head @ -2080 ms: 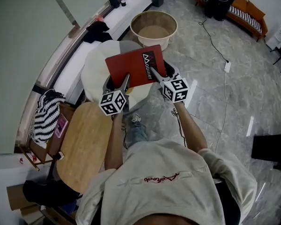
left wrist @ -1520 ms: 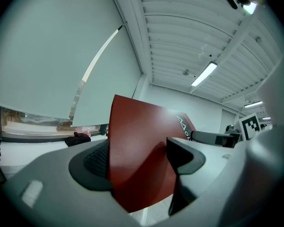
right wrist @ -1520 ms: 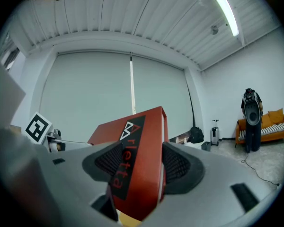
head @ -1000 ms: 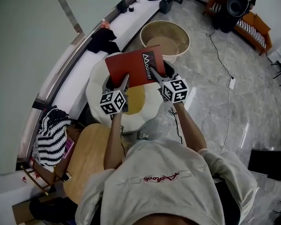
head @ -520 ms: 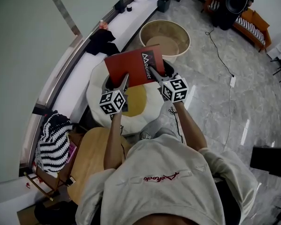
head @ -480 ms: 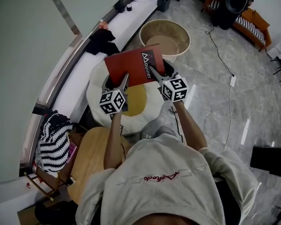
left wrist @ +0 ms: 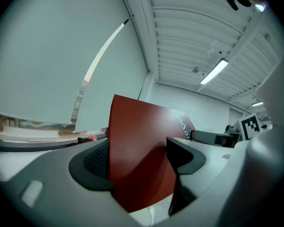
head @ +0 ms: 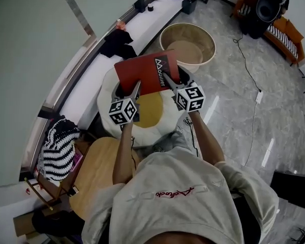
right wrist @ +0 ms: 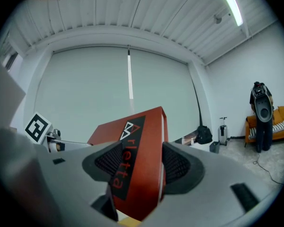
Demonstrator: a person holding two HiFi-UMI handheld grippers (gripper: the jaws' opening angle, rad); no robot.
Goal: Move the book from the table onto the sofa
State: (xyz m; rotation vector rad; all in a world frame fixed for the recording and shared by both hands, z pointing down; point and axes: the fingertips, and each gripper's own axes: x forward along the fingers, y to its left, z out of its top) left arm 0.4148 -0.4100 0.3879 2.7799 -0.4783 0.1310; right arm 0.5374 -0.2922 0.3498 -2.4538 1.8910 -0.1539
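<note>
A red book (head: 146,73) with a dark title strip is held in the air between both grippers. My left gripper (head: 136,87) is shut on its near left edge, and the red cover (left wrist: 142,160) fills the gap between those jaws. My right gripper (head: 168,79) is shut on the spine side, where the book (right wrist: 137,164) stands upright between the pads. Below the book lies a round white sofa cushion (head: 109,98) with a yellow centre (head: 151,110). The wooden table (head: 94,169) sits behind, at lower left.
A large round beige tub (head: 188,42) stands on the marble floor just beyond the cushion. A white ledge with dark clothes (head: 117,40) runs along the window wall. A striped black-and-white bag (head: 56,146) sits left of the table. An orange bench (head: 274,27) is far right.
The person has stepped forward with the book; the white cushion now lies more fully under it and the table has dropped back. Both grips are unchanged.
</note>
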